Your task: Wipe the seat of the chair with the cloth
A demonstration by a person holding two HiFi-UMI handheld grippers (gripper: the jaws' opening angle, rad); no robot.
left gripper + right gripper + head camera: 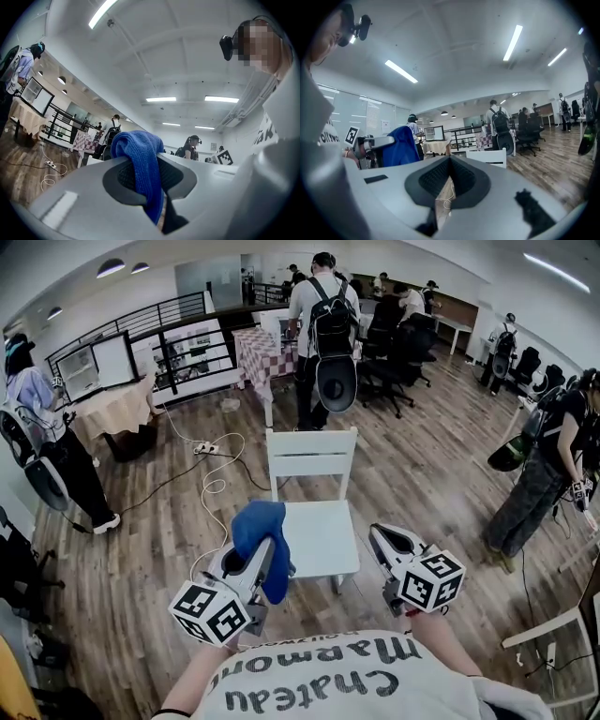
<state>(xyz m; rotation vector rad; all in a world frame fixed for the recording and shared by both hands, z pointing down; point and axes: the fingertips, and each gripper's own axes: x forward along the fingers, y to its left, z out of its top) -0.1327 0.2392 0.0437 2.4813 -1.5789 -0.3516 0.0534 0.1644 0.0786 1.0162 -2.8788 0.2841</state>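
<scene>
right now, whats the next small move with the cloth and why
Probably lower the left hand-held gripper toward the seat: its jaws are shut on the cloth, which is held up over the seat's left edge, apparently not touching it yet.

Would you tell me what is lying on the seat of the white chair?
Nothing shows on the visible part of the seat. The blue cloth, clamped in the left gripper, hangs in front of its near-left corner, so that corner is hidden.

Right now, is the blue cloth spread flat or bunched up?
Bunched up: the blue cloth hangs in folds, pinched between the jaws of the left gripper, not laid out on the chair seat.
</scene>
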